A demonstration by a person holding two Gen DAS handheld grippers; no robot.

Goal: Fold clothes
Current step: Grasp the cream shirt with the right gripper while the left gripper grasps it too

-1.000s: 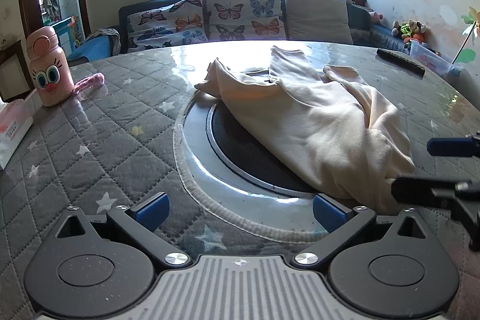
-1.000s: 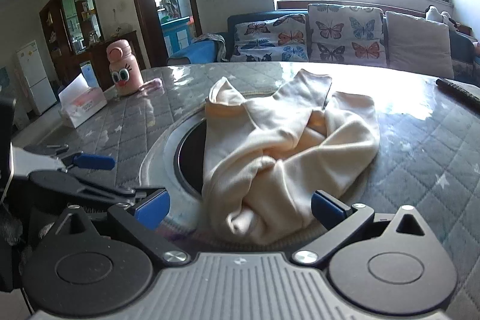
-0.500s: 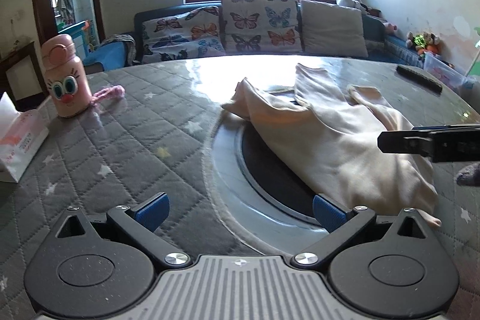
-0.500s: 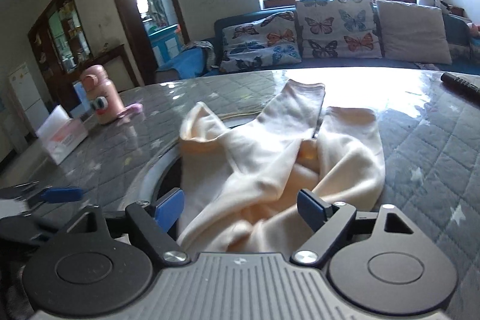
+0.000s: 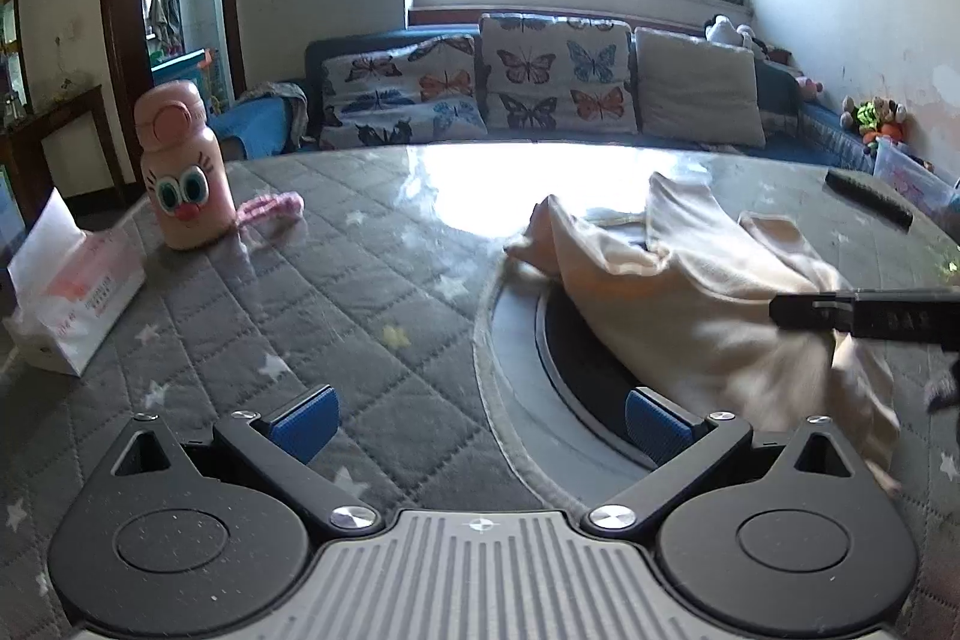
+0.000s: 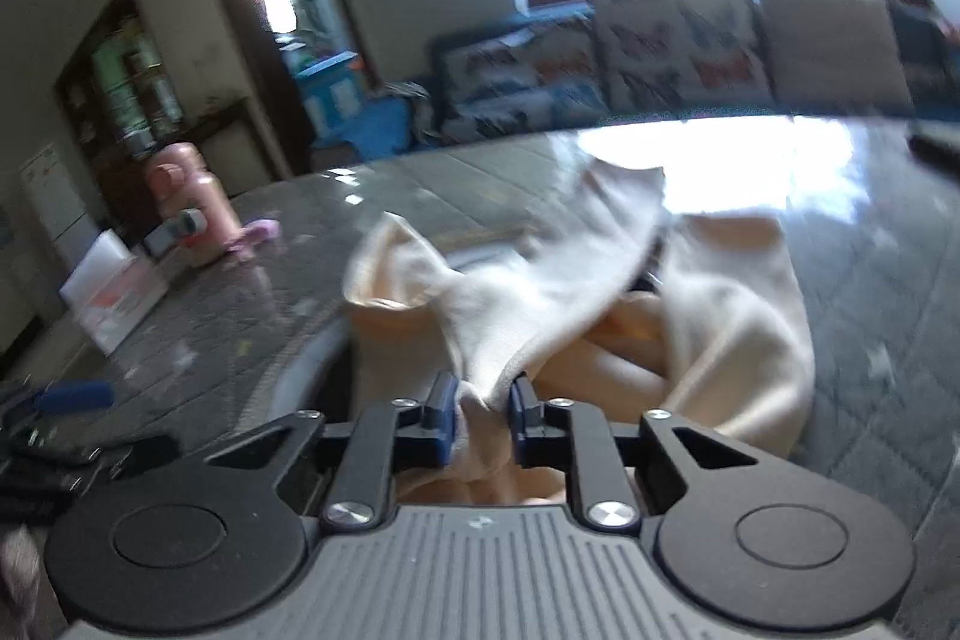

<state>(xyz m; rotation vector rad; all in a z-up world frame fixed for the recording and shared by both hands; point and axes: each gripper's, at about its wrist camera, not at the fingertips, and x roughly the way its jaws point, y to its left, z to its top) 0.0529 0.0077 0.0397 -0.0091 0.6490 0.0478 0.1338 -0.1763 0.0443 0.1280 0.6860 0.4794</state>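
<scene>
A crumpled cream garment (image 6: 708, 316) lies heaped on the round quilted counter (image 5: 336, 304), partly over the dark disc (image 5: 576, 358) set in its middle. The right gripper (image 6: 483, 415) has just been closing its jaws, and a bunched fold of the garment's near edge now sits pinched between them, a hold that looks meant for lifting the cloth out of its heap so it can be spread. The left gripper (image 5: 480, 421) hangs beside the garment with jaws wide apart and nothing between them, seemingly waiting to take a second edge. Well apart, by the counter's rim, stand a pink bottle (image 5: 183, 172) and a tissue pack (image 5: 72, 298).
</scene>
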